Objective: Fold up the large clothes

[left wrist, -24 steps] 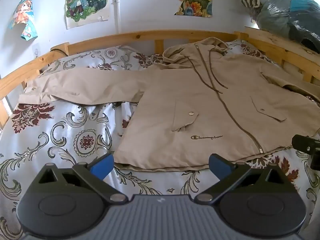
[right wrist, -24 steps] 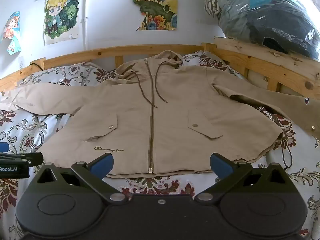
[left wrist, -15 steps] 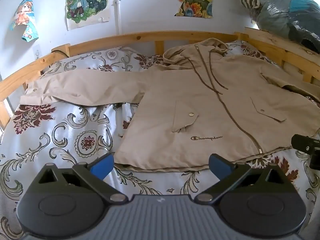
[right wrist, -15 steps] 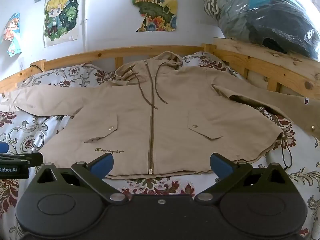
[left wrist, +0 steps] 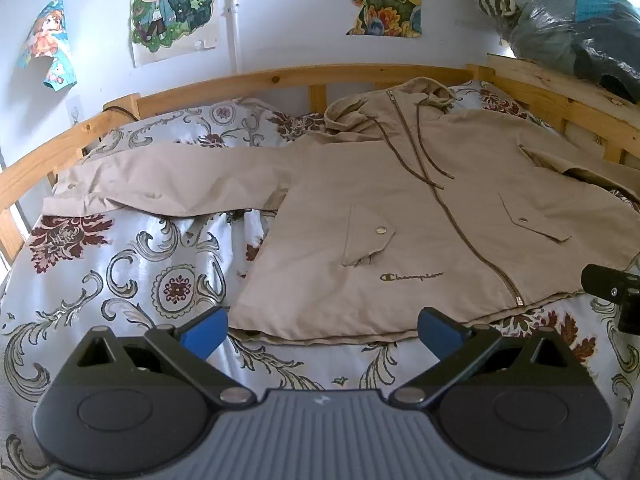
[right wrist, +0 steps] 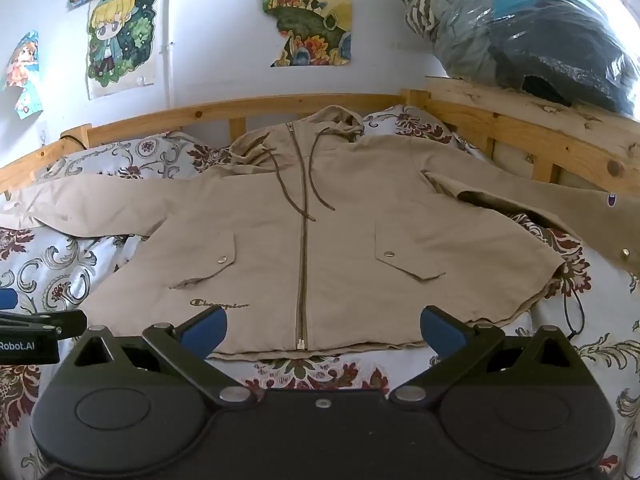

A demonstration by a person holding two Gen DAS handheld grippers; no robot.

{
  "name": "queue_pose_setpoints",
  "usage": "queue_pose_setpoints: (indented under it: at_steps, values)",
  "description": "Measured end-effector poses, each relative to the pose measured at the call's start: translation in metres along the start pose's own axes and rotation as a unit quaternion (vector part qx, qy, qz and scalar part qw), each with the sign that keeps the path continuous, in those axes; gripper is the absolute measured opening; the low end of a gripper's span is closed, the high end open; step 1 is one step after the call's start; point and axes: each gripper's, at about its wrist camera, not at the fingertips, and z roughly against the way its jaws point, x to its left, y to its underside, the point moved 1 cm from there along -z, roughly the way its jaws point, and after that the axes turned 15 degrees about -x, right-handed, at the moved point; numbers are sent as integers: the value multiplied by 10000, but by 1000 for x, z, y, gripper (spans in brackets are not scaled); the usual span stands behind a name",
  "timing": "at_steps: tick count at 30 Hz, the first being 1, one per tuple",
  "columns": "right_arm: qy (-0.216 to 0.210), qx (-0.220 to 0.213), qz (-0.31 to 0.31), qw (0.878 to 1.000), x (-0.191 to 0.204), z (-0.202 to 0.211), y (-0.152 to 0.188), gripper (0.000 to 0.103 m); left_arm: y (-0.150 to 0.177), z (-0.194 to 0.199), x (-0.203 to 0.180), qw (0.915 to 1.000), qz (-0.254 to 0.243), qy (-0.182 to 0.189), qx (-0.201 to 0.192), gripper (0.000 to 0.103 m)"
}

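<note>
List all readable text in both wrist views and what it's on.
"Champion": stitched script on the beige jacket, low on its front beside the zip.
"Robot.AI": white print on the left gripper, at the right wrist view's edge.
Small logo patch on the jacket's sleeve: too small to read.
Wall posters: no legible text.
</note>
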Motion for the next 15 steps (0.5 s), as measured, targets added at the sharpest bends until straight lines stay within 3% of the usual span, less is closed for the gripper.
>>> queue_pose_setpoints:
  at_steps: [15]
  values:
    - [-14, -29, -73, 10000, -3, 3, -2, 102, 0, 2, -1, 10000, -62, -37, -43, 102]
